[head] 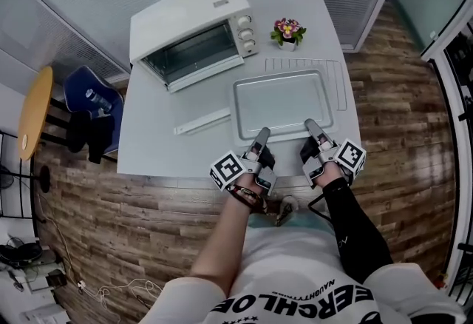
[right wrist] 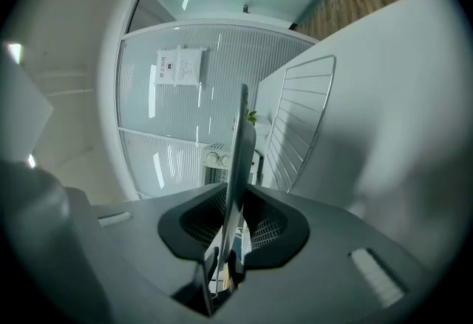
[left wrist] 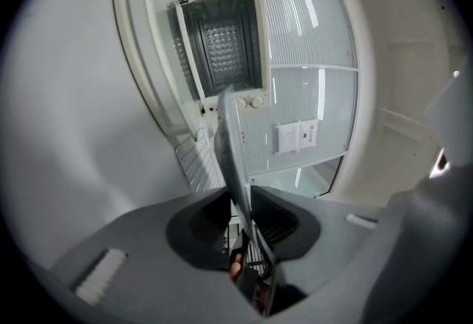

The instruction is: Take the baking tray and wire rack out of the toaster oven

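The silver baking tray [head: 281, 100] is held level just above the white table [head: 148, 130], in front of the open toaster oven [head: 192, 27]. My left gripper [head: 262, 139] is shut on the tray's near rim at the left, and my right gripper [head: 314, 130] is shut on it at the right. In the left gripper view the tray [left wrist: 229, 145] runs edge-on between the pads of my left gripper [left wrist: 247, 204]; in the right gripper view the tray [right wrist: 238, 145] is pinched by my right gripper [right wrist: 233, 219]. The wire rack [head: 341, 82] lies flat on the table, mostly under the tray.
The oven door [left wrist: 148, 56] hangs open and the cavity [left wrist: 222, 41] looks bare. A small flower pot [head: 287, 32] stands right of the oven. A white strip [head: 202, 122] lies on the table left of the tray. A blue chair [head: 92, 104] and a yellow round table [head: 35, 112] stand at the left.
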Demonstrator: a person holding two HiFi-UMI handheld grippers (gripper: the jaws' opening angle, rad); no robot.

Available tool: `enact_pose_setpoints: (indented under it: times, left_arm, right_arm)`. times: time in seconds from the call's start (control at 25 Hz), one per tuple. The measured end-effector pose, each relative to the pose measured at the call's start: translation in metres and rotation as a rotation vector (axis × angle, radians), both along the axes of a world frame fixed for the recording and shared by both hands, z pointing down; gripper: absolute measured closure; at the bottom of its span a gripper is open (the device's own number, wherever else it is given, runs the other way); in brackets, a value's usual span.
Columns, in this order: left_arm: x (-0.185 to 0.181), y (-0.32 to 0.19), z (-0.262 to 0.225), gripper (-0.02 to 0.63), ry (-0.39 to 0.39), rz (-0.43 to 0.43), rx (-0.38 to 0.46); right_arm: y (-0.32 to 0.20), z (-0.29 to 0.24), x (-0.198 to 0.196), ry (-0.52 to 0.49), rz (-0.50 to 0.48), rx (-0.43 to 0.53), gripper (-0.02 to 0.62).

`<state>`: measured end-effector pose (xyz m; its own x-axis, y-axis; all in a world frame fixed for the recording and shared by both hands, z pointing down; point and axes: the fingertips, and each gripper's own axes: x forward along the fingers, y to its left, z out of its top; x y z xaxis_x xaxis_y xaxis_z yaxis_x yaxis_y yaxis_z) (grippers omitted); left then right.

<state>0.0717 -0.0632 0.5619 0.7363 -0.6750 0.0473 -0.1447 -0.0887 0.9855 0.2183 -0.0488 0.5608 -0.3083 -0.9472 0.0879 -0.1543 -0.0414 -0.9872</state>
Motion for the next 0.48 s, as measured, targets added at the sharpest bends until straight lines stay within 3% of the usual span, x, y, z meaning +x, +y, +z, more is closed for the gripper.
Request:
enact_pose_setpoints:
  times: [0.48]
  left_arm:
    - [0.076, 0.054, 0.044, 0.48, -0.024, 0.109, -0.092]
  right_arm:
    - [0.075, 0.047, 0.072, -0.041, 0.127, -0.117, 0.526]
